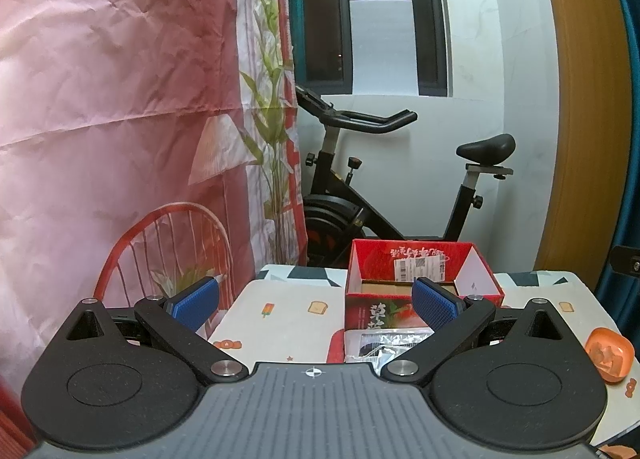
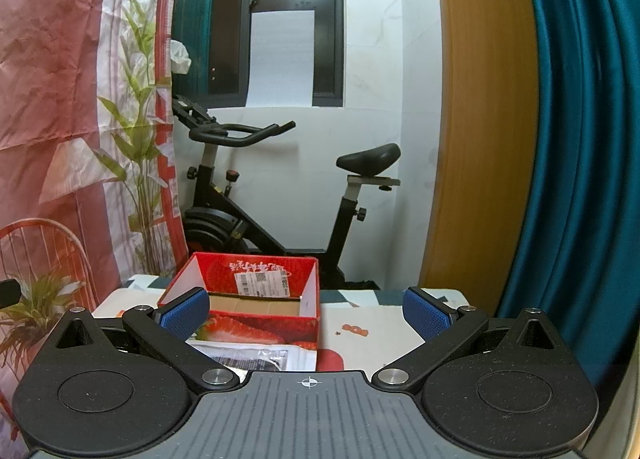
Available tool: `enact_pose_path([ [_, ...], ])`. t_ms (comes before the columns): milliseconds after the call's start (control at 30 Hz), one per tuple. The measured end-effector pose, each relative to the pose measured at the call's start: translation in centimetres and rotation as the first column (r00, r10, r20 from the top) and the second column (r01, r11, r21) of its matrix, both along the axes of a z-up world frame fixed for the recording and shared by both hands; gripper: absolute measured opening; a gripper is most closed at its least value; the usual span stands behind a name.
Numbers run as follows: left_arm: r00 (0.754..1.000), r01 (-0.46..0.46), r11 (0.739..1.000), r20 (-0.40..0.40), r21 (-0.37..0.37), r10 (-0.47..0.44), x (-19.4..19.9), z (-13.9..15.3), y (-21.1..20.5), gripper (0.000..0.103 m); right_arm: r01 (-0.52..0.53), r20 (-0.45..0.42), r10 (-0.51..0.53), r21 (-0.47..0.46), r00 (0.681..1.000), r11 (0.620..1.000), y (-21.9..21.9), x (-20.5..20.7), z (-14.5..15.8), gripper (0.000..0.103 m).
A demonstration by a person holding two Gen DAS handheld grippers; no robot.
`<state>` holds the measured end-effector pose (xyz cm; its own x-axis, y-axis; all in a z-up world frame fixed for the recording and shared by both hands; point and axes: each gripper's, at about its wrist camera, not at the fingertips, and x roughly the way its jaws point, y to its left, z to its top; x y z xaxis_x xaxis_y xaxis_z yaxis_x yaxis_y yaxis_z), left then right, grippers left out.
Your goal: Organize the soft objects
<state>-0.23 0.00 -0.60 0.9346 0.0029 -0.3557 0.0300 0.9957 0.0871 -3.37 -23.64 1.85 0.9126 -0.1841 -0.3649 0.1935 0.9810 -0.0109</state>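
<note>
A red cardboard box (image 1: 420,279) with strawberry print stands open and looks empty at the far side of the table; it also shows in the right wrist view (image 2: 256,299). A clear plastic packet (image 1: 384,345) with a dark item inside lies just in front of the box, also seen in the right wrist view (image 2: 256,357). An orange soft object (image 1: 610,355) lies at the table's right edge. My left gripper (image 1: 316,299) is open and empty above the table, left of the box. My right gripper (image 2: 306,311) is open and empty, facing the box.
The table (image 1: 280,319) has a white cloth with small prints. A pink and floral curtain (image 1: 120,99) hangs on the left. An exercise bike (image 1: 380,187) stands behind the table. A wooden post (image 2: 480,119) and teal curtain (image 2: 580,139) are on the right.
</note>
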Motion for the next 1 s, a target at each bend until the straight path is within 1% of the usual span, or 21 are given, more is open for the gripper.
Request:
enact_pose_path([
  [200, 1.000, -0.001, 1.000, -0.013, -0.003, 0.001, 0.3, -0.4, 0.1, 0.103, -0.004, 0.002, 0.004, 0.007, 1.000, 1.000, -0.3, 0.1, 0.1, 0.103],
  [300, 1.000, 0.000, 1.000, -0.019, 0.003, 0.000, 0.6, -0.7, 0.0, 0.103, -0.022, 0.005, 0.022, 0.037, 1.000, 0.999, -0.8, -0.1, -1.1, 0.103],
  [400, 1.000, 0.002, 1.000, -0.023, 0.017, -0.001, 1.3, -1.5, -0.2, 0.103, -0.047, -0.002, 0.048, 0.078, 0.999, 0.996, -0.9, 0.6, -2.0, 0.103],
  [433, 1.000, 0.004, 1.000, -0.029, 0.019, -0.004, 1.6, -1.9, -0.2, 0.103, -0.053, -0.012, 0.054, 0.094, 0.998, 0.994, -1.0, 1.0, -2.7, 0.103],
  [567, 0.996, 0.028, 1.000, -0.082, 0.012, -0.027, 3.2, -3.7, -0.3, 0.103, -0.068, -0.040, 0.071, 0.092, 0.997, 0.994, -1.6, 3.0, -4.9, 0.103],
  [767, 0.990, 0.032, 0.999, -0.137, -0.009, -0.033, 6.2, -6.7, 0.2, 0.103, -0.136, -0.034, 0.140, 0.099, 0.990, 0.986, -1.2, 5.8, -7.7, 0.103],
  [1000, 0.981, 0.018, 0.999, -0.192, 0.034, -0.011, 9.0, -10.2, 0.5, 0.103, -0.129, -0.101, 0.143, 0.127, 0.985, 0.983, -1.7, 8.9, -11.1, 0.103],
])
